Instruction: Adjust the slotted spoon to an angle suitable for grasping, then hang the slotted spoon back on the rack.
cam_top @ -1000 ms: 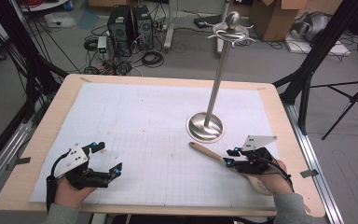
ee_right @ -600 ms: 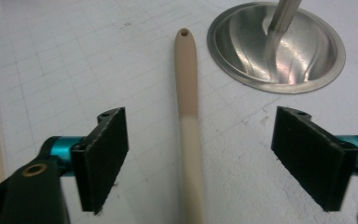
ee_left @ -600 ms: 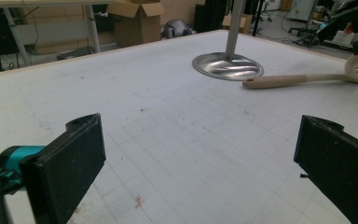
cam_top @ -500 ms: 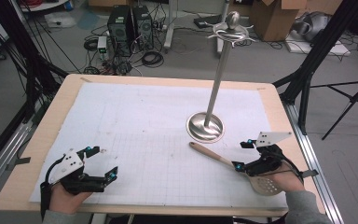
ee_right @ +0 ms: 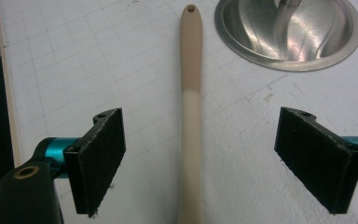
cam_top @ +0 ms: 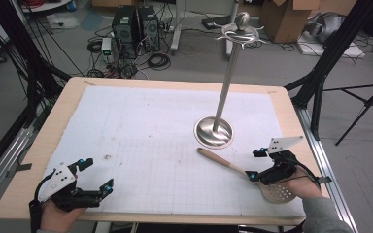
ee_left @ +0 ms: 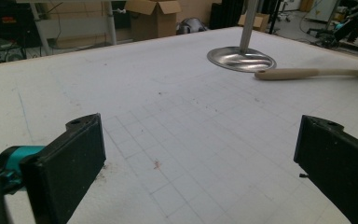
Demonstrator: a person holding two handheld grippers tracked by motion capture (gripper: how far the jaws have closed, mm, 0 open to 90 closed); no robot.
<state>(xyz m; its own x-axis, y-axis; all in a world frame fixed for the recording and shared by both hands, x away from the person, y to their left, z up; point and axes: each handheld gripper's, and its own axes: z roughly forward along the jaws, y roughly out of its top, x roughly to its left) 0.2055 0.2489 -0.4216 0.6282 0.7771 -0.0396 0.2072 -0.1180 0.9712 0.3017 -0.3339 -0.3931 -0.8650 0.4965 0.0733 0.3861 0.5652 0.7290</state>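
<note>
- From the high view, a metal utensil stand [cam_top: 214, 131] is standing on the white gridded mat [cam_top: 150, 126], its thin pole rising from a round base to hooked arms at the top. A slotted spoon [cam_top: 245, 174] with a beige handle is lying flat on the mat just on the person's side of that base, its handle tip near the base rim and its perforated bowl pointing away from the stand toward the table's near edge.
- In the same view, the right gripper [cam_top: 252, 165] is hovering over the spoon on the near side of the stand. The left gripper [cam_top: 97, 175] is sitting well apart from the stand, at the far-left near corner of the mat.
- In the left gripper view, its two black jaws are standing wide apart with bare mat between them, gripping nothing. The stand's base [ee_left: 241, 59] is showing far ahead, the spoon handle [ee_left: 307, 73] lying just beside it.
- In the right gripper view, the jaws have just been opening and are now standing wide. The spoon handle [ee_right: 191, 107] is running between them toward the stand's base [ee_right: 289, 32], and neither pad is touching it.
</note>
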